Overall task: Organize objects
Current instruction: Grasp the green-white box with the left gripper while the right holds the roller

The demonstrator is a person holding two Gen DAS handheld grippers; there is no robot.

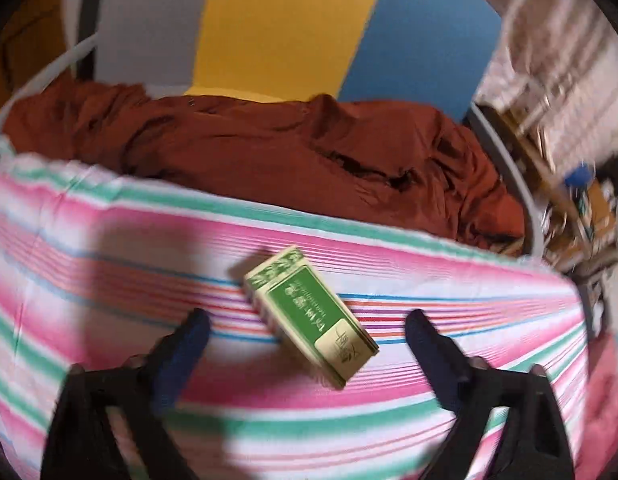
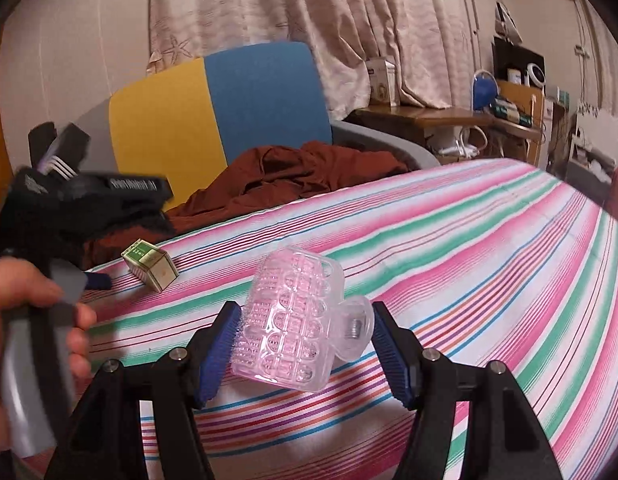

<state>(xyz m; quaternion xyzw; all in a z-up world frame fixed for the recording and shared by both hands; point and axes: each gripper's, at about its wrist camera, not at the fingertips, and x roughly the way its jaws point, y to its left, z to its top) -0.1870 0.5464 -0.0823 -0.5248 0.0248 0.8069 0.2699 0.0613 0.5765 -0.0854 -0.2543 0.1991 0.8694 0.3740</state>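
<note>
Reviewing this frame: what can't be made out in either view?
- Green box: print smeared by motion blur in the left wrist view, too small in the right.
- Clear plastic piece in the right gripper: its far side is hidden.
- Shelf clutter: too small to identify.

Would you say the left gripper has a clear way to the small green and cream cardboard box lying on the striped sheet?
Probably yes: the left gripper stands open, and the green and cream cardboard box lies between its fingers with only bare striped sheet around it.
</note>
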